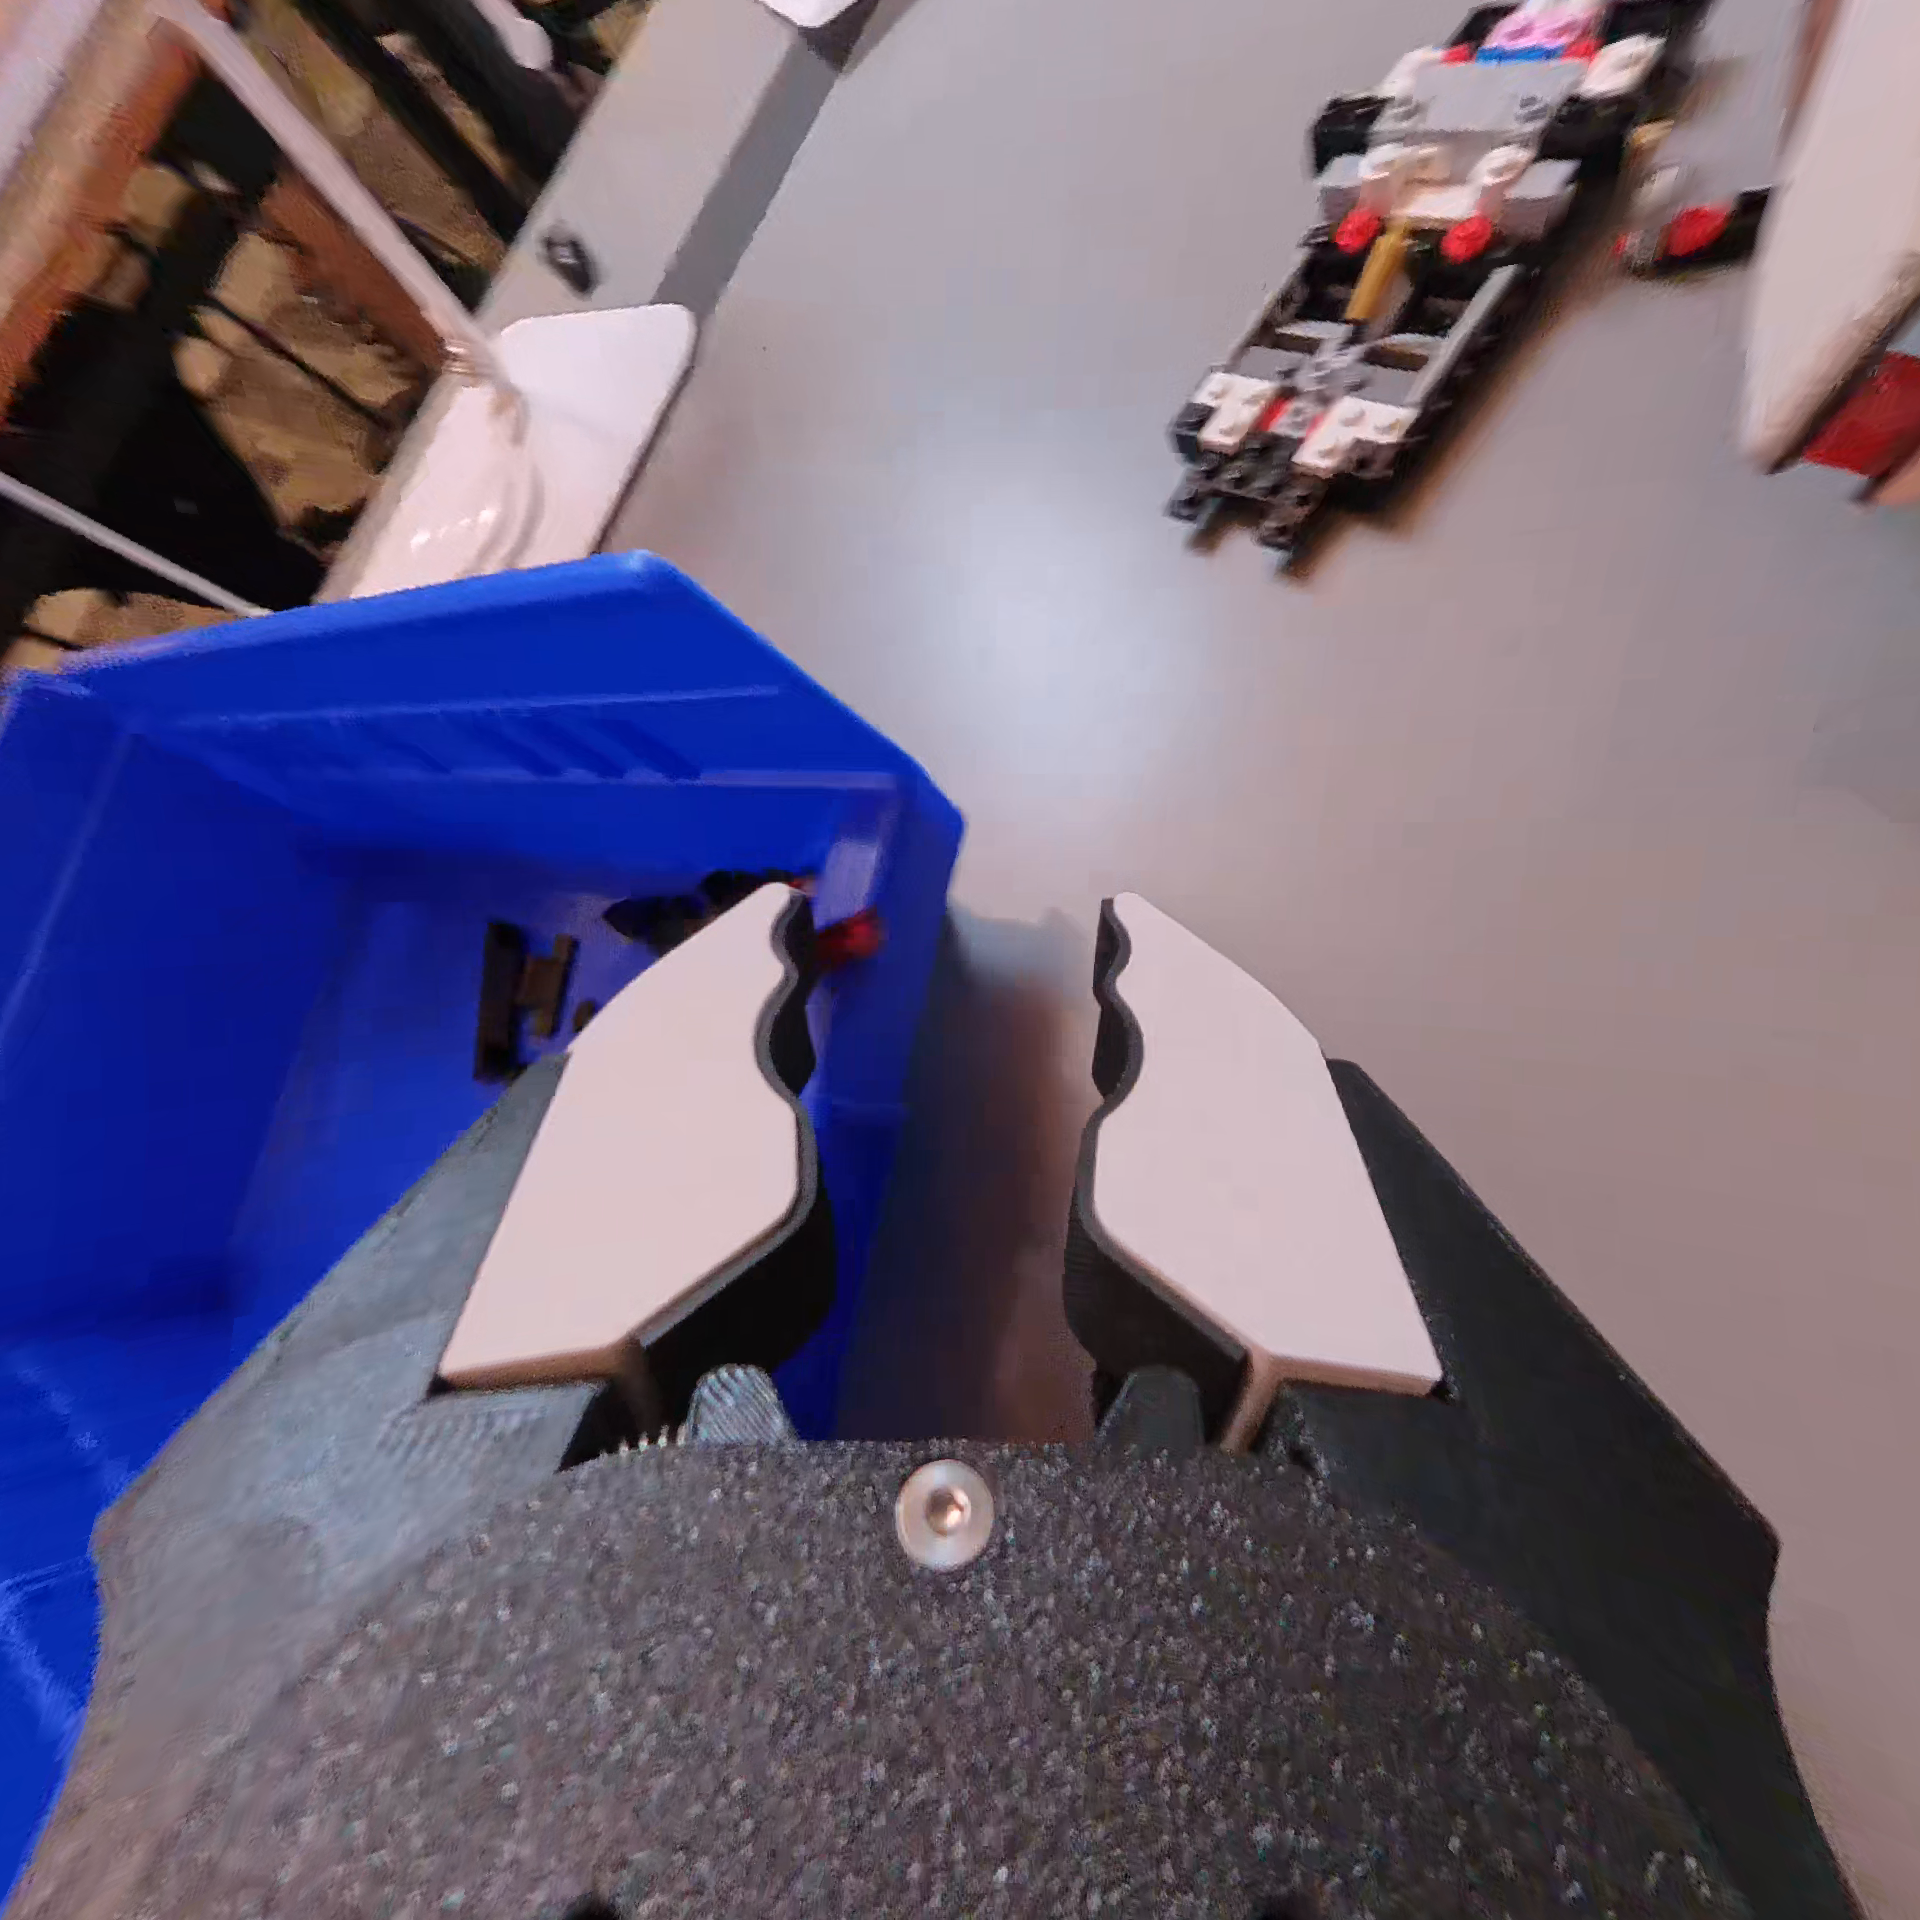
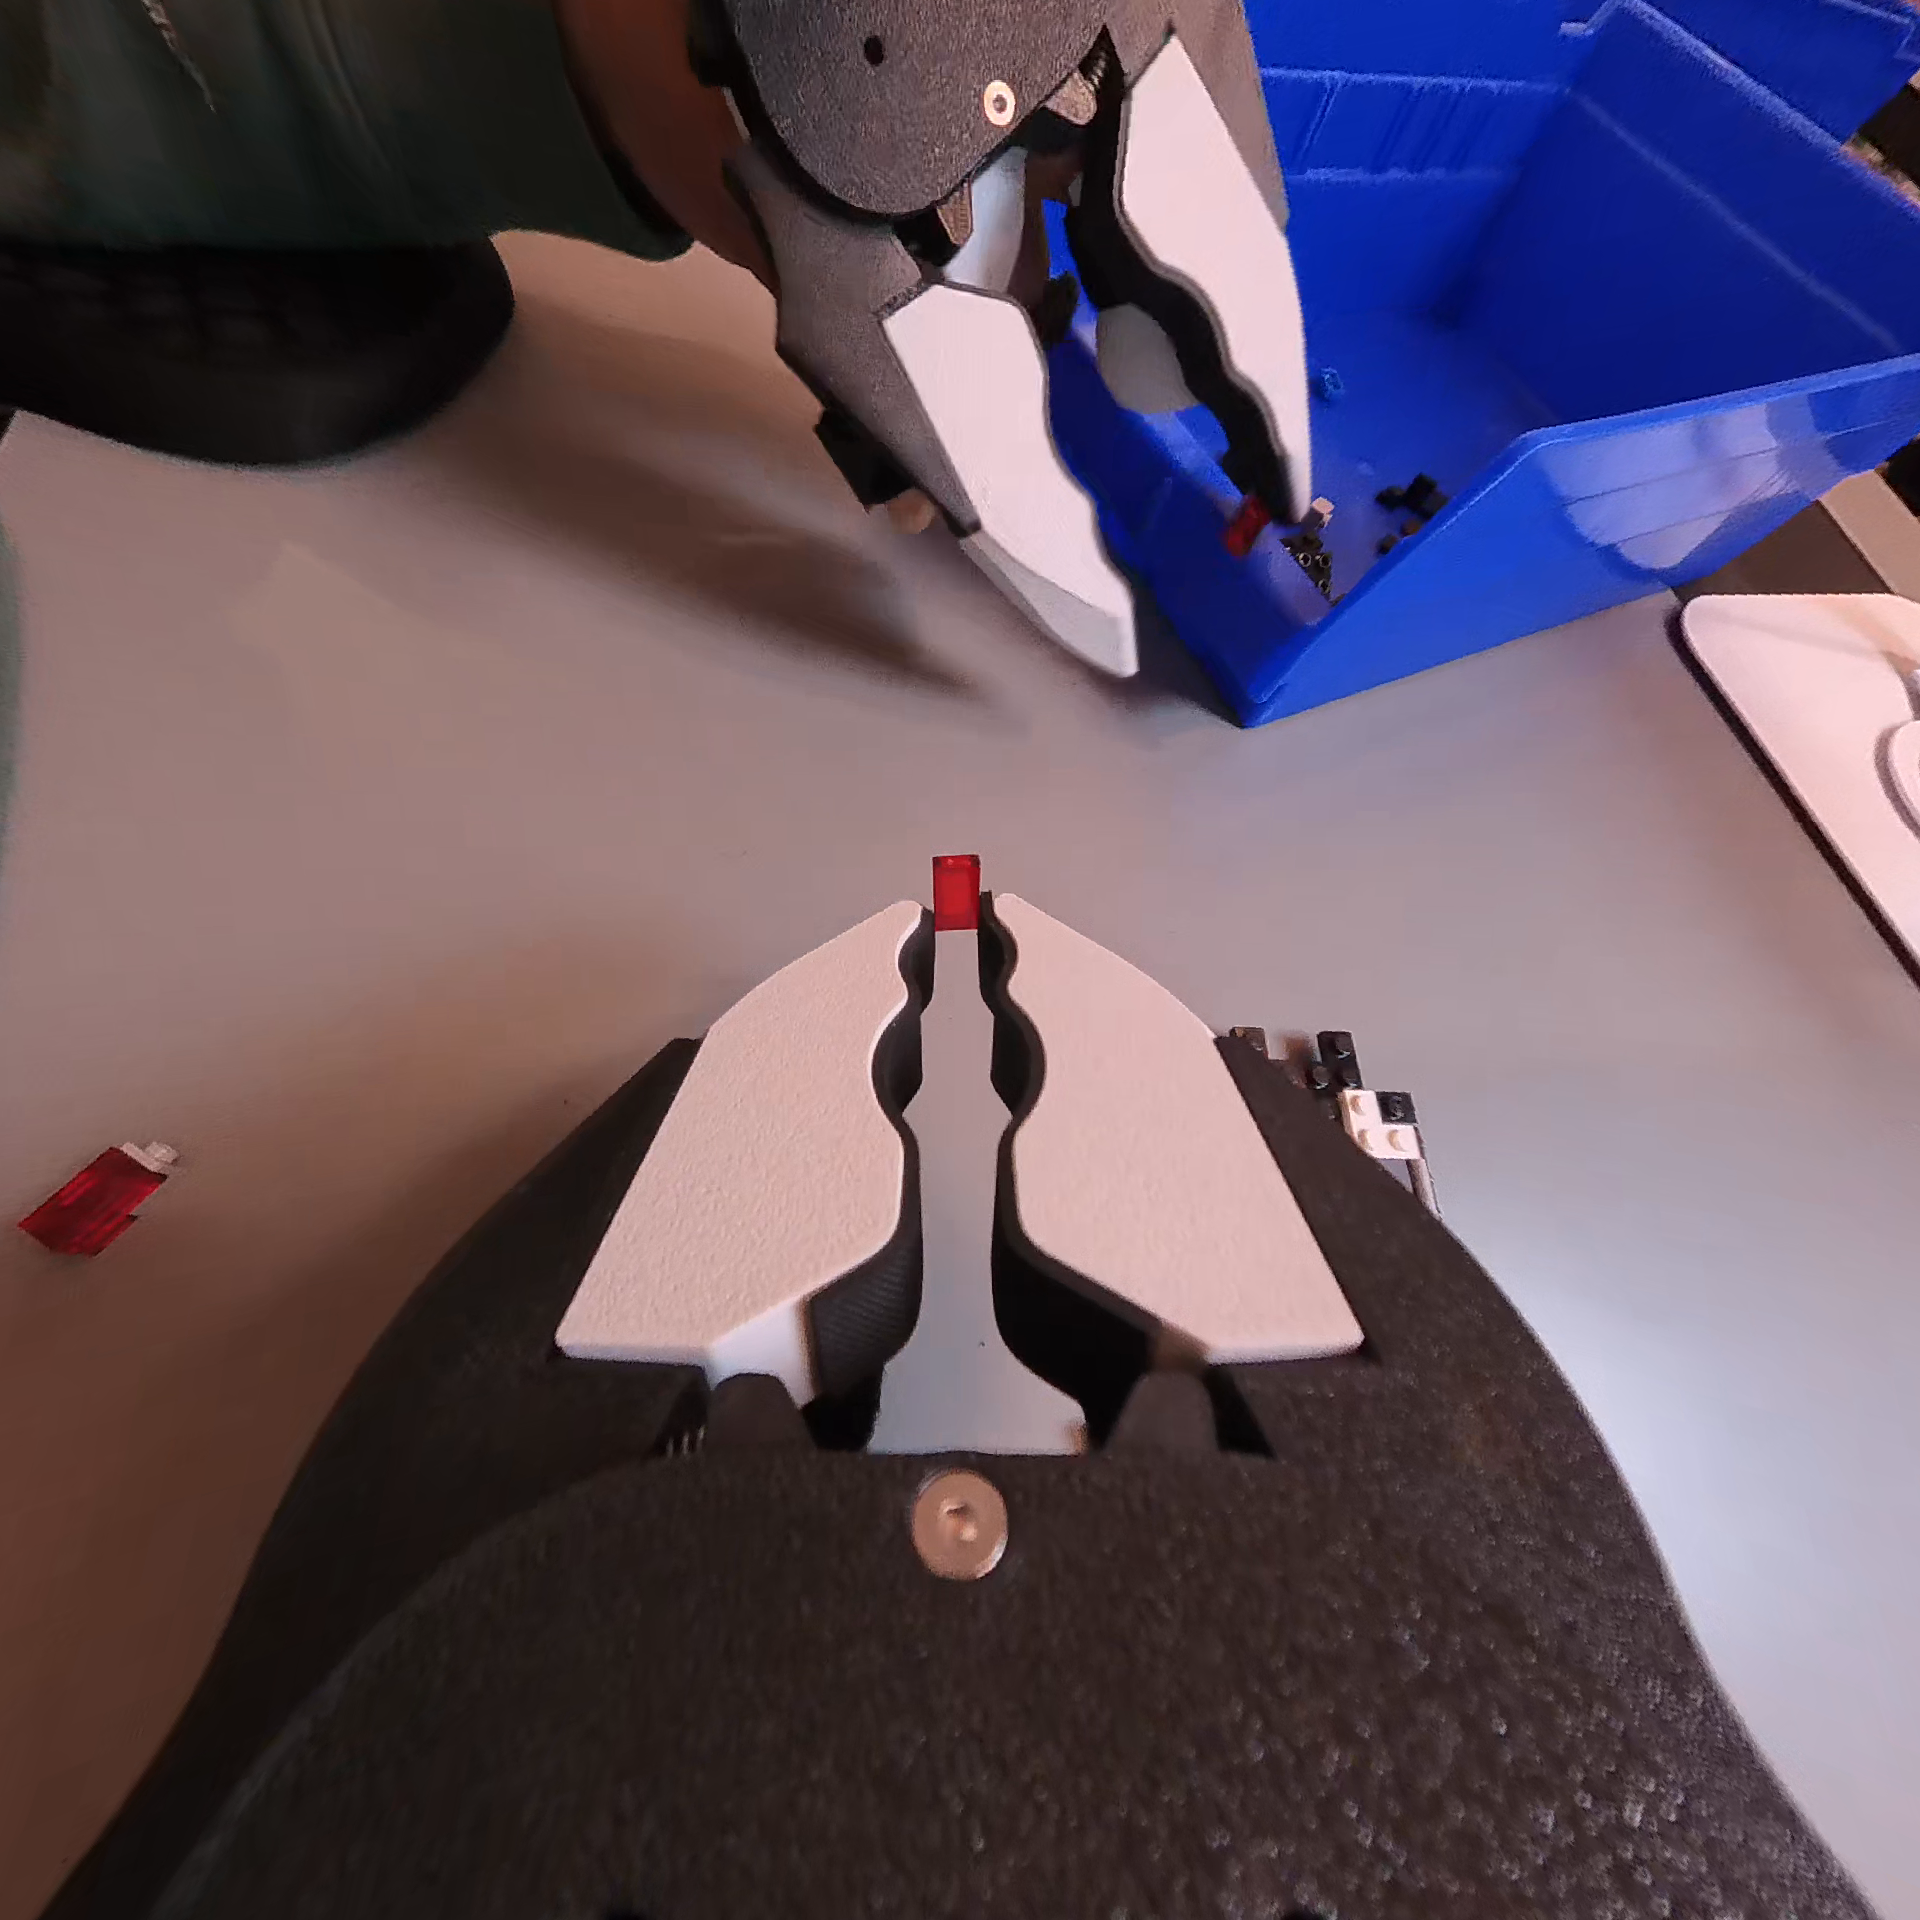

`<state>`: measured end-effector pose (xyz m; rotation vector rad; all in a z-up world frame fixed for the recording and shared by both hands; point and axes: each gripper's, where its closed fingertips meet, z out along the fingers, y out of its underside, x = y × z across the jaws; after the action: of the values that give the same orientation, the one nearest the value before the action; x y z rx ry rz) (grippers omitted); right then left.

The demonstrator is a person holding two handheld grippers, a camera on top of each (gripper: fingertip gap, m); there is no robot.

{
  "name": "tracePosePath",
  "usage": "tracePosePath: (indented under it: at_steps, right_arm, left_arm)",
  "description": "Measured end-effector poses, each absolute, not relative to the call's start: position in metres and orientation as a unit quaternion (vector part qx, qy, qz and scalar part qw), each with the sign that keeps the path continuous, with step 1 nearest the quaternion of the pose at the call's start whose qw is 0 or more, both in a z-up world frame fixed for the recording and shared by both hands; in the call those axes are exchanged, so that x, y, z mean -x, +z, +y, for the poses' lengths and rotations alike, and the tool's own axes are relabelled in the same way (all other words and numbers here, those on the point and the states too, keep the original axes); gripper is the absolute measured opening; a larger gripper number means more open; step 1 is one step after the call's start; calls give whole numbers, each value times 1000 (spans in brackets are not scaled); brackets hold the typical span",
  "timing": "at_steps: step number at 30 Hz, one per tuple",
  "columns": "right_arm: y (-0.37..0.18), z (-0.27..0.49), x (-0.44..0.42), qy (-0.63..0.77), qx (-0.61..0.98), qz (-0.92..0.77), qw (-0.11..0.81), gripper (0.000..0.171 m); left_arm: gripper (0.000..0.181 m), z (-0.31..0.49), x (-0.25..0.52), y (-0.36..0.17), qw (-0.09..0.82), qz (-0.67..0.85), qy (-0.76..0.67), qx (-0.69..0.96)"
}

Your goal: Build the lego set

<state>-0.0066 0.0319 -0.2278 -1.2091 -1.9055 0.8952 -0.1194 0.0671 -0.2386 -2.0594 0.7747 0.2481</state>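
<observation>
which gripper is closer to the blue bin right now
Left. The left gripper straddles the blue bin wall, open. The right gripper is away over the table, pinching a small red brick.

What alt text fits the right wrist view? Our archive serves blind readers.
The right gripper pinches a small red brick above a grey table. Beyond, the open left gripper straddles a blue bin's wall.

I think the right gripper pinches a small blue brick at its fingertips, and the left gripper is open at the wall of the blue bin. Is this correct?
Not quite: the brick is red, not blue. The right wrist view shows the right gripper pinching a small red brick at its fingertips. The rest holds: the left gripper is open at the wall of the blue bin.
</observation>
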Motion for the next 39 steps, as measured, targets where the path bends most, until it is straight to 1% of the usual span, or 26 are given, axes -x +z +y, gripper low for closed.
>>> tracePosePath:
  at_steps: [2,8,11,14,15,17,20,24,27,30,33,34,37,39]
  right_arm:
    - [-228,31,7,346,467,-735,349,8]
    - [-228,32,7,347,467,-734,350,8]
    - [-227,33,6,347,468,-733,352,8]
    - [-225,33,7,357,469,-727,352,8]
    - [-224,34,7,360,471,-724,353,8]
    - [-221,34,8,368,471,-717,358,8]
    - [-215,31,10,375,460,-714,371,8]
    - [-212,28,12,345,436,-726,406,8]
    - [-212,28,14,301,419,-738,435,8]
    - [-213,28,16,258,405,-749,456,8]
    - [-212,33,17,222,396,-750,481,8]
    - [-208,33,17,229,393,-744,490,8]
    - [-199,38,18,240,405,-726,502,5]
    - [-205,46,16,238,423,-724,491,10]
  left_arm:
    - [53,72,131,-234,455,301,136,827]
    - [56,74,150,-234,450,246,124,849]
    - [49,75,154,-216,485,241,150,827]
    - [43,73,141,-198,527,255,128,800]
    - [39,69,128,-195,539,273,95,791]
    - [30,54,88,-195,546,323,-18,773]
    - [29,28,33,-196,530,353,-192,747]
    - [28,18,1,-192,480,287,-358,748]
    - [26,24,0,-196,440,218,-422,762]
    - [21,30,4,-204,431,190,-416,778]
    - [6,28,6,-207,420,204,-400,789]
    - [3,29,10,-208,428,210,-380,793]
    - [3,35,25,-195,465,213,-337,790]
    - [3,45,50,-182,508,194,-280,792]
